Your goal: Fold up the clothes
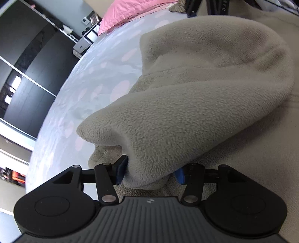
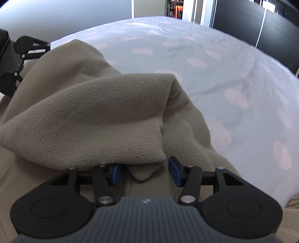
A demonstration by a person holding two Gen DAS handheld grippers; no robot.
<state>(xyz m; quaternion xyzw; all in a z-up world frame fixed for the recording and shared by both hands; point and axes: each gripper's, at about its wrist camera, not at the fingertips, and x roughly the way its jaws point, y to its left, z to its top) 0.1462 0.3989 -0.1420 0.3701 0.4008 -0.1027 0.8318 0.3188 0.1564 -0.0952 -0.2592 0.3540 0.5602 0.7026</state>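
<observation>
**Fleece on bed, both grippers at the folded edge**

Beige fleece garment (image 1: 196, 104) lies on a bed (image 1: 104, 61) with a pale sheet printed in pink spots, a thick fold doubled over the layer below. Left gripper (image 1: 150, 171): fingers about half open, bulky fold of fleece filling the gap, left blue pad against it, right pad mostly hidden behind cloth; cannot tell if it is really pinched. Right gripper (image 2: 145, 172): fingers about half open, small flap of fleece hanging between them, touching neither pad; left pad tucked under the fold edge. Left gripper also shows at far left of the right wrist view. Pink pillow (image 1: 130, 13) at far end of bed. Dark wardrobe doors (image 1: 28, 74) beyond the bed.
</observation>
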